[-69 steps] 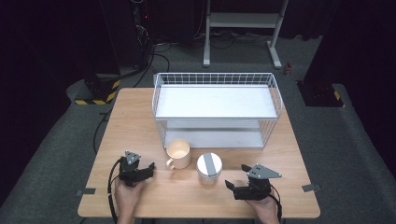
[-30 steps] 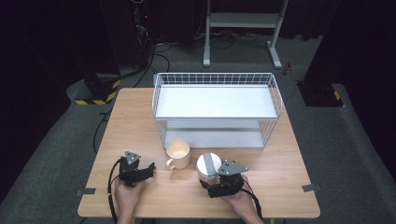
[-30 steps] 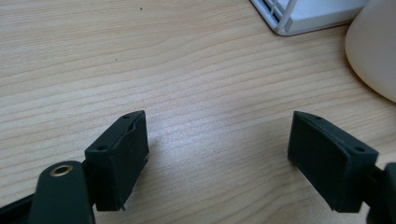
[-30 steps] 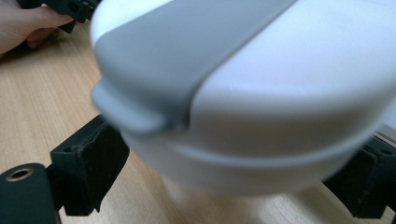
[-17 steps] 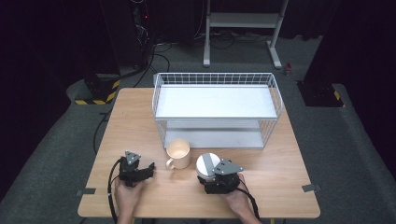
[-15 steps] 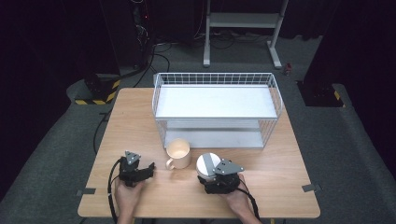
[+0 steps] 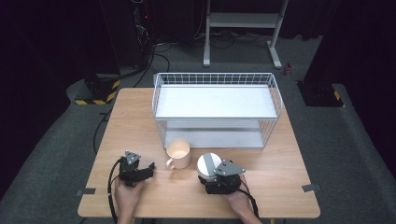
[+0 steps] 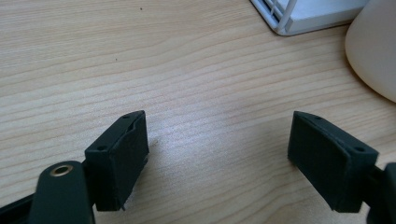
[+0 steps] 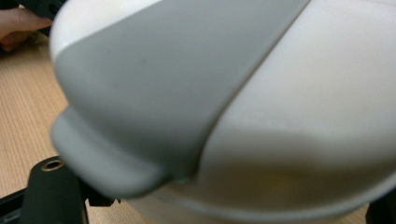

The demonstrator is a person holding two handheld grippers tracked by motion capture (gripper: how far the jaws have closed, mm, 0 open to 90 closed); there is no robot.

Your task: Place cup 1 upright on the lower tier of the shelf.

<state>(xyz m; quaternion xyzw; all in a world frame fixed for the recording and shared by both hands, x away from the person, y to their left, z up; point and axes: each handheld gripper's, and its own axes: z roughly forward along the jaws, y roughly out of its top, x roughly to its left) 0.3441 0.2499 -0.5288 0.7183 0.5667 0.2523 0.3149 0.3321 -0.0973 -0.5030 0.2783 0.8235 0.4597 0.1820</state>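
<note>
1. The right gripper (image 7: 215, 179) has its fingers around a white lidded cup (image 7: 208, 164) with a grey flip-top band. In the right gripper view the cup (image 9: 261, 116) sits so close between the fingers that it hides both of them. The fingers have just been closing, with the cup between them, and they look clamped on its sides.
2. The cup stands upright near the front edge of the worktop (image 7: 140, 112), just right of a cream mug (image 7: 178, 154) whose handle points towards the person.
3. The left gripper (image 7: 144, 170) rests low on the worktop, left of the mug; its fingers (image 8: 122, 154) stand wide apart over bare wood and hold nothing. The mug (image 8: 376, 56) shows at the right edge of the left gripper view.
4. Behind both vessels stands a white two-tier wire rack (image 7: 217, 100).
5. The worktop is pale wood grain; grey carpet and dark equipment surround it, with a white metal stand (image 7: 243, 21) farther back.
6. No readable writing or brand shows.
</note>
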